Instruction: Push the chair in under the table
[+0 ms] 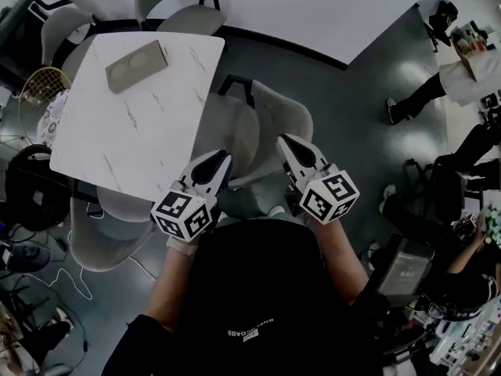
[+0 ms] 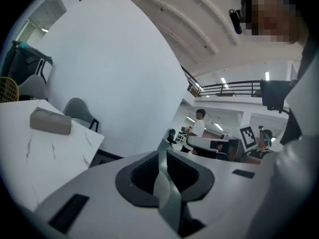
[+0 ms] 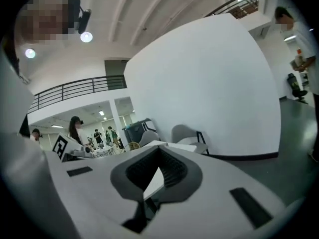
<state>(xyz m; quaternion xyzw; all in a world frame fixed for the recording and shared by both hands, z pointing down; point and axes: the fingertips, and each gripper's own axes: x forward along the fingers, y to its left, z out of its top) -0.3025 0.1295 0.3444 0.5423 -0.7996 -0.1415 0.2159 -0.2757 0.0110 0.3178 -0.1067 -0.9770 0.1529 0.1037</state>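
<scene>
A pale grey chair [image 1: 244, 128] stands pulled out at the right side of the white marble table [image 1: 133, 135], its seat towards the table and its back [image 1: 288, 114] on the far side. Both grippers are held up above it and touch nothing. My left gripper [image 1: 222, 157] hangs over the seat's near edge; in its own view the left gripper [image 2: 160, 144] shows a narrow slit between the jaws with nothing in it. My right gripper [image 1: 283, 140] is over the chair back, and the right gripper [image 3: 158, 151] has its tips together, empty.
A beige tissue box [image 1: 137, 65] lies on the table. More grey chairs stand at the far end [image 1: 178, 5], the far left [image 1: 66, 23] and the near side [image 1: 106, 237]. A racket [image 1: 43, 84] leans at the left. People [image 1: 427, 92] and desks fill the right side.
</scene>
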